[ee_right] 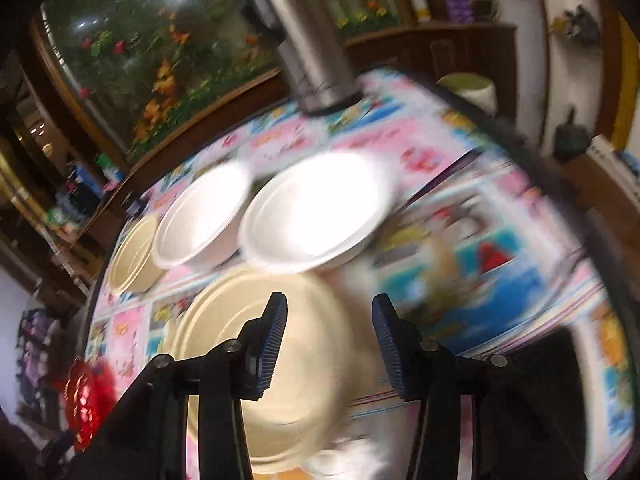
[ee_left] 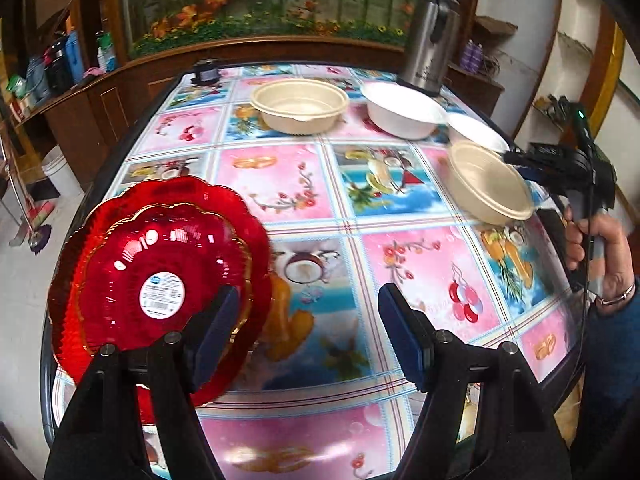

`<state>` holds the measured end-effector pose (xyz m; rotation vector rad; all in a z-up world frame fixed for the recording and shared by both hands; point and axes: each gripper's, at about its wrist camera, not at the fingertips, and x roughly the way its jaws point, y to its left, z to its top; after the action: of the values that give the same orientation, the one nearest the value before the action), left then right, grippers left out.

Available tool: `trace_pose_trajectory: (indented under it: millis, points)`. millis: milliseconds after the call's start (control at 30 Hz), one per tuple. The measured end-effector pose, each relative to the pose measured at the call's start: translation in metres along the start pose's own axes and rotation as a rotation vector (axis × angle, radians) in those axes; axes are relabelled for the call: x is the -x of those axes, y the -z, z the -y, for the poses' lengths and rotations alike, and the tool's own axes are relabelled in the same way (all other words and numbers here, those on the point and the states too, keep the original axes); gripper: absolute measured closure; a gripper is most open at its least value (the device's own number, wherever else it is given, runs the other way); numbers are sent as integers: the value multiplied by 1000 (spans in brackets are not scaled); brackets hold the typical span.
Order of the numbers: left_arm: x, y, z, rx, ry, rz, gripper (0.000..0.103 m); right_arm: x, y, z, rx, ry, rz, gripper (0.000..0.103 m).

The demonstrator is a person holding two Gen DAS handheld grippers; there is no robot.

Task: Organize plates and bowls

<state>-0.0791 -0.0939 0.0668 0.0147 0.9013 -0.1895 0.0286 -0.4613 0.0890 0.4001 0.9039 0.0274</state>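
A: Beige bowl [ee_right: 276,364] — where is it lying?
B: Directly under the right gripper [ee_right: 330,334], whose jaws are standing spread, gripping nothing. Two white bowls [ee_right: 316,212] are sitting just beyond them.
A: And the left gripper [ee_left: 308,322]?
B: Its jaws are gaping, empty; the stacked red plates [ee_left: 160,280] are resting beside its left finger.
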Motion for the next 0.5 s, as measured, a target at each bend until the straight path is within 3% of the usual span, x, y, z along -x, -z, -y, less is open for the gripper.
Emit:
trace_pose_trajectory:
  millis: [100, 233, 267, 400, 500]
  points:
    - [-4, 1, 7, -15, -4, -14, 31, -14, 14, -39, 72, -80, -23, 55]
    - [-6, 3, 10, -29, -7, -23, 31, -30, 18, -87, 145, -316, -135, 60]
    - [-6, 4, 10, -29, -4, -24, 31, -27, 13, -91, 151, -311, -120, 60]
    - [-8, 5, 9, -16, 14, -29, 31, -18, -29, -80, 181, -103, 23, 56]
    - [-10, 6, 11, -18, 26, -34, 31, -36, -56, -60, 186, 26, 8, 55]
